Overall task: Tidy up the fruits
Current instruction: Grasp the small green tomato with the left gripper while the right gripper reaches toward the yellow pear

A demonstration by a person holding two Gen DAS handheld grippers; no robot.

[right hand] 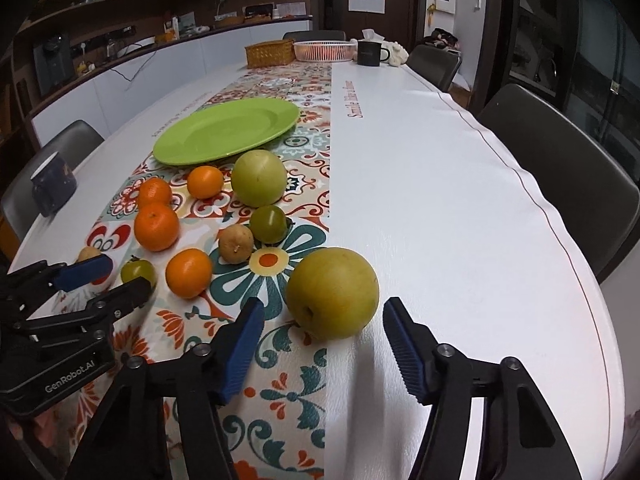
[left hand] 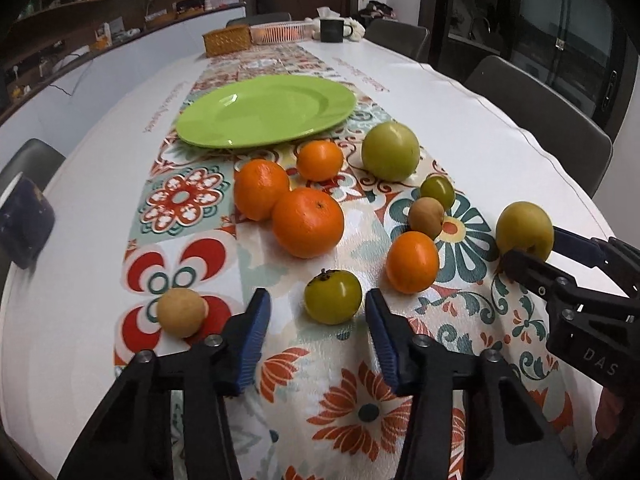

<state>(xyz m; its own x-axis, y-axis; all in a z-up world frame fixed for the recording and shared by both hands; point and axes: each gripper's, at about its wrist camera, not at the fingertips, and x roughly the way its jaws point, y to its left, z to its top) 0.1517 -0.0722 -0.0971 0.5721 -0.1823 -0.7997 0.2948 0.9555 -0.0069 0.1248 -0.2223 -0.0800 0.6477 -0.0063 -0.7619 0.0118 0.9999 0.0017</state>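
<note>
An empty green plate [left hand: 266,110] [right hand: 226,130] lies on the patterned runner. In front of it lie several oranges [left hand: 308,222] [right hand: 156,226], a large green apple [left hand: 390,151] [right hand: 259,178] and small green and brown fruits. My left gripper [left hand: 318,304] is open, with a small green persimmon [left hand: 333,297] [right hand: 138,272] just ahead between its fingertips. My right gripper [right hand: 324,312] is open around a yellow pear [right hand: 333,293] [left hand: 525,230], its fingers beside it without touching. A brown round fruit [left hand: 182,312] sits left of the left gripper.
A dark mug [left hand: 24,222] [right hand: 52,190] stands at the table's left edge. A wicker basket [right hand: 270,53], a white basket [right hand: 324,50] and a black mug [right hand: 370,53] stand at the far end. Dark chairs [right hand: 560,168] line the right side.
</note>
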